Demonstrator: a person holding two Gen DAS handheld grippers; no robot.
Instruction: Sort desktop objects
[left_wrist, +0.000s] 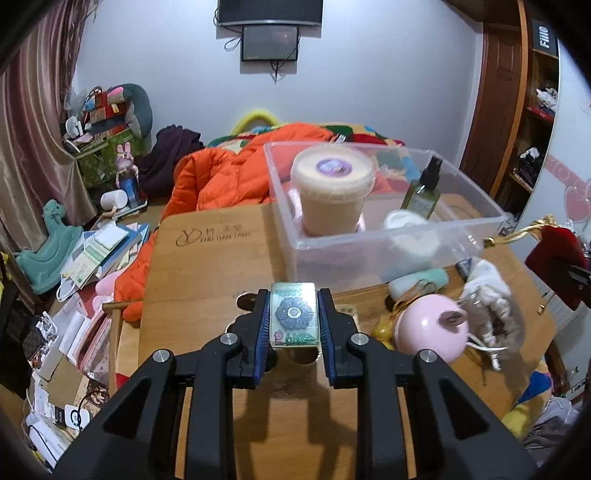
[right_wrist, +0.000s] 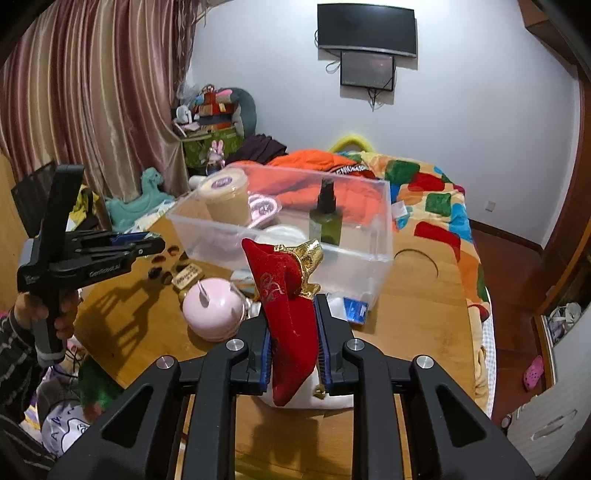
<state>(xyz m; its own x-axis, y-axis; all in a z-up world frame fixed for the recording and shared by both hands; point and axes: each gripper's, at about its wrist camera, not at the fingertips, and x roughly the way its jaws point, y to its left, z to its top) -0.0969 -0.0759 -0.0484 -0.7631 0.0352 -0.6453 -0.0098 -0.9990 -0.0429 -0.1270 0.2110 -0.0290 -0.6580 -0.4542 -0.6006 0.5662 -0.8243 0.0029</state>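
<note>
Where the clear bin (left_wrist: 369, 236) stands, a pink dome (left_wrist: 430, 328) lies just beside.

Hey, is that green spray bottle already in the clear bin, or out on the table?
In. The green spray bottle stands upright inside the clear bin, seen through its walls.

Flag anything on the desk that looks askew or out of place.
The green spray bottle leans tilted inside the clear bin rather than standing upright. Nothing looks spilled or broken.
</note>
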